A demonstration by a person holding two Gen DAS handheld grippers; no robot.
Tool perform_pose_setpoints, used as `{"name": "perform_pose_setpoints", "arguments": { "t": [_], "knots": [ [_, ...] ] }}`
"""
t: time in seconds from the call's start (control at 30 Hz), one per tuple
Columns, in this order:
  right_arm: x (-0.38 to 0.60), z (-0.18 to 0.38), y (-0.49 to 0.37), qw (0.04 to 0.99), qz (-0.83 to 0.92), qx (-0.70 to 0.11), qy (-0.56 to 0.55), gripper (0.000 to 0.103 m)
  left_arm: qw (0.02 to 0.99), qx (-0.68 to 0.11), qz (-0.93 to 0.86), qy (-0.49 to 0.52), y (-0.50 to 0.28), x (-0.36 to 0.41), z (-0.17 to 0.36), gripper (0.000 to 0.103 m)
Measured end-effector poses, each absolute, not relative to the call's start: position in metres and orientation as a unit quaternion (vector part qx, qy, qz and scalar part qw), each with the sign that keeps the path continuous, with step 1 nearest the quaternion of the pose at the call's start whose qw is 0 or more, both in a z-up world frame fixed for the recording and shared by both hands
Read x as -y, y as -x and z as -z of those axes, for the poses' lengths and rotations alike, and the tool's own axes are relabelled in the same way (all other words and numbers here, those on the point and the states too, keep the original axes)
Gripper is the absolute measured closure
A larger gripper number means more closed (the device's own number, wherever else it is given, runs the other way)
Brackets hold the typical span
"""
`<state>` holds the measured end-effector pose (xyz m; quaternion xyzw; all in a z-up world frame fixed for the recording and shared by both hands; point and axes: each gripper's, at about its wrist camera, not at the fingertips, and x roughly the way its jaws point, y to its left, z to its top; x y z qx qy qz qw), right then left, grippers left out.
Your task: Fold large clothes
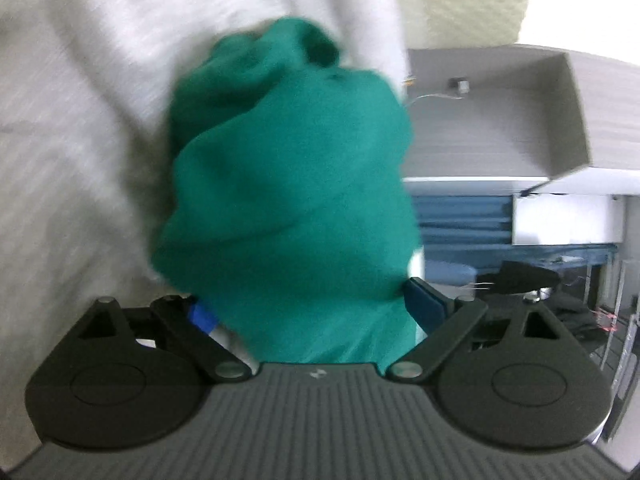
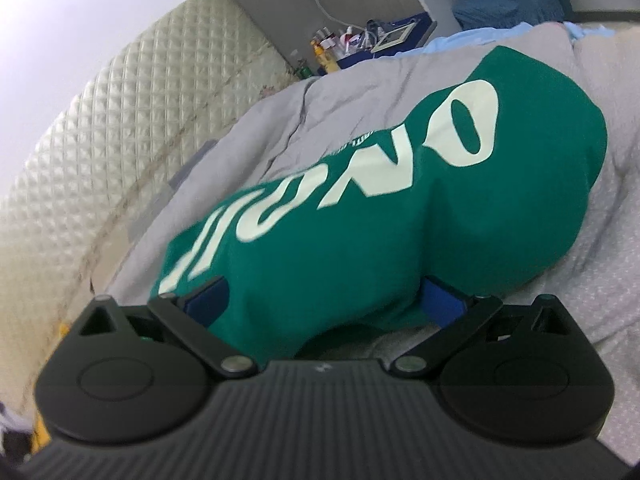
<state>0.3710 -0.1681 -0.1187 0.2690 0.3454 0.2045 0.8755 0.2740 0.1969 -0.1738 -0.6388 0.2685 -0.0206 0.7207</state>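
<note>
A green garment (image 2: 360, 184) with large white letters lies bunched on the grey bed cover (image 2: 280, 112). My right gripper (image 2: 328, 300) stands open at its near edge. The cloth runs between the blue pads (image 2: 440, 300), and I see no pinch. In the blurred left wrist view the same green garment (image 1: 288, 168) is heaped in front of the camera on the pale cover (image 1: 80, 120). It drapes over my left gripper (image 1: 312, 304), whose jaws are spread wide. One blue pad (image 1: 424, 308) shows at the cloth's side and the fingertips are mostly hidden.
A quilted cream headboard (image 2: 100, 120) curves along the left of the bed. Beyond it is a bedside shelf with bottles (image 2: 344, 48). A grey cabinet (image 1: 520, 112) and a black chair (image 1: 520, 280) stand past the bed's edge.
</note>
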Motion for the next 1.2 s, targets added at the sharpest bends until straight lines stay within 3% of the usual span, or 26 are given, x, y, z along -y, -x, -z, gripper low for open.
{"name": "perform_pose_setpoints", "arguments": {
  "t": [0.17,0.43,0.6,0.7,0.8,1.2],
  "knots": [
    [0.185,0.122,-0.380,0.863,-0.201,-0.325,-0.331,0.000,0.722,-0.254,0.029,0.643,-0.276,-0.194,0.173,0.007],
    [0.202,0.158,-0.380,0.781,-0.208,-0.365,-0.461,0.000,0.707,-0.258,-0.012,0.658,-0.313,-0.194,0.184,0.007],
    [0.190,0.182,-0.388,0.718,-0.226,-0.402,-0.522,0.000,0.746,-0.252,-0.027,0.616,-0.324,-0.194,0.168,0.040],
    [0.181,0.193,-0.401,0.707,-0.212,-0.419,-0.529,0.000,0.782,-0.245,-0.026,0.573,-0.329,-0.193,0.154,0.051],
    [0.179,0.203,-0.407,0.693,-0.197,-0.430,-0.545,0.000,0.803,-0.233,-0.013,0.548,-0.333,-0.192,0.146,0.056],
    [0.168,0.207,-0.431,0.690,-0.176,-0.416,-0.566,0.000,0.804,-0.206,0.028,0.557,-0.351,-0.199,0.146,0.056]
  ]
}}
